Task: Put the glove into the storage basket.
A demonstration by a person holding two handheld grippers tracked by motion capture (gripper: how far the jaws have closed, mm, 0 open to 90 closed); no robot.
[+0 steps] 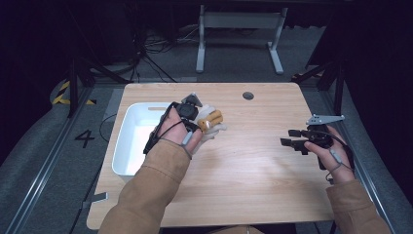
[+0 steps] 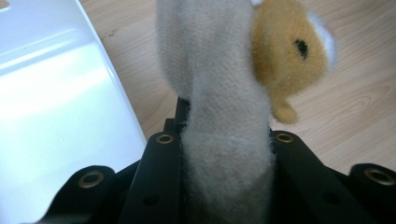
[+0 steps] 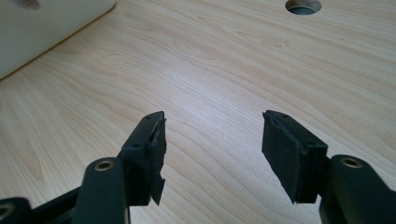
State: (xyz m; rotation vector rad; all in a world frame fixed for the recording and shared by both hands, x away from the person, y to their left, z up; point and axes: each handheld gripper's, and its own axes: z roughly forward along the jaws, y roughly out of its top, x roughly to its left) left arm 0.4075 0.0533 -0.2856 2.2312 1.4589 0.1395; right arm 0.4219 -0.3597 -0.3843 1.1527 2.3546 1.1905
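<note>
A soft toy (image 2: 224,116) is clamped between the jaws of the left gripper (image 1: 191,118), held above the table (image 1: 243,165) just beside the white bin (image 1: 127,141). The toy could be dropped short if the loose plush slips. The right gripper (image 3: 212,140) is held open, empty.

Left tool (image 1: 202,119) with plush toy (image 1: 210,122) beside white bin (image 1: 127,141), right tool (image 1: 291,138) apart.

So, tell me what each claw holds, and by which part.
Left claw grips the plush toy by its cream limb; right claw is open, holding nothing.
</note>
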